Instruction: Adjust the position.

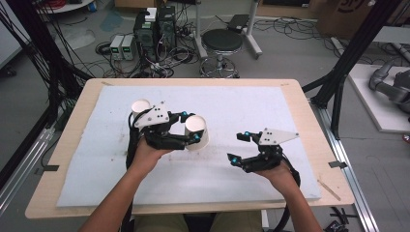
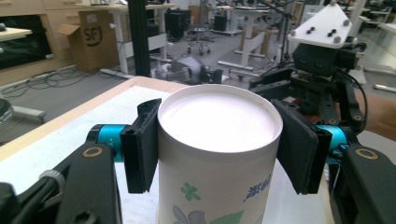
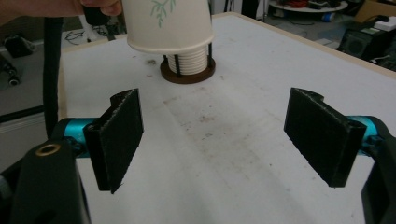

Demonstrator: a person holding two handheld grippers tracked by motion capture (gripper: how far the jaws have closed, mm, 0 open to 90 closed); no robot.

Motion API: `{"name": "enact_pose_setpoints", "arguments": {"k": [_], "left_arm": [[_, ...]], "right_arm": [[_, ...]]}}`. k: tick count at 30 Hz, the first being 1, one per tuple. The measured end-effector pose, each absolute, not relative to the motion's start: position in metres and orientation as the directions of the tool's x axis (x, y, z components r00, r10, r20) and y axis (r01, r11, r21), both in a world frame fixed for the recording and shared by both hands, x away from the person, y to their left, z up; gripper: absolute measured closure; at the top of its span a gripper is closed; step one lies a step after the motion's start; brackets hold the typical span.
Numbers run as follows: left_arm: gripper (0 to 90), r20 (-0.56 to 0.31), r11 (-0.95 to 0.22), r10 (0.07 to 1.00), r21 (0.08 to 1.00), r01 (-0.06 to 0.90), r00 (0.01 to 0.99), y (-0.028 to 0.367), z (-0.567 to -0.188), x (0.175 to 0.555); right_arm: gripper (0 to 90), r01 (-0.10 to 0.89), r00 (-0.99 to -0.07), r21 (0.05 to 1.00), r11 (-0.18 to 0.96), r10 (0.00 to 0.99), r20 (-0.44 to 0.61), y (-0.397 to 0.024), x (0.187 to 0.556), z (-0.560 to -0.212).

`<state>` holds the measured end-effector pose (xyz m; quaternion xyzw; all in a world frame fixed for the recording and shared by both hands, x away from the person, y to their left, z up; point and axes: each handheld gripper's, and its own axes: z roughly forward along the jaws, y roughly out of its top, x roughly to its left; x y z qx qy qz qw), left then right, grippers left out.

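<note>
Left gripper [image 1: 193, 126] clamped on a paper cup [image 1: 197, 131], pads pressing both sides just below the rim. In the left gripper view the cup [image 2: 217, 154] stands upright between my jaws, mouth up, floral print on the wall. It sits over the white mat [image 1: 241, 104], left of centre. Right gripper [image 1: 240, 146] released, jaws spread wide, nothing between them, well apart from the cup on the right side of the mat. The right gripper view shows the cup [image 3: 166, 23] above a stack of cups [image 3: 187, 60] in a dark round holder [image 3: 187, 74] on the mat.
</note>
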<state>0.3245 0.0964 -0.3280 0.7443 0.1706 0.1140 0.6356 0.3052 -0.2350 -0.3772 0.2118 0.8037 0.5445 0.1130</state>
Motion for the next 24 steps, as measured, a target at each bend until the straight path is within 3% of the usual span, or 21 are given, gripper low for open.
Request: {"name": "enact_pose_setpoints", "arguments": {"k": [24], "left_arm": [[36.9, -0.066, -0.151, 0.254, 0.983, 0.107, 0.965, 0.084, -0.342, 0.318]], "right_arm": [[20.6, 0.16, -0.955, 0.923, 0.35, 0.292, 0.055, -0.186, 0.314, -0.375]]}}
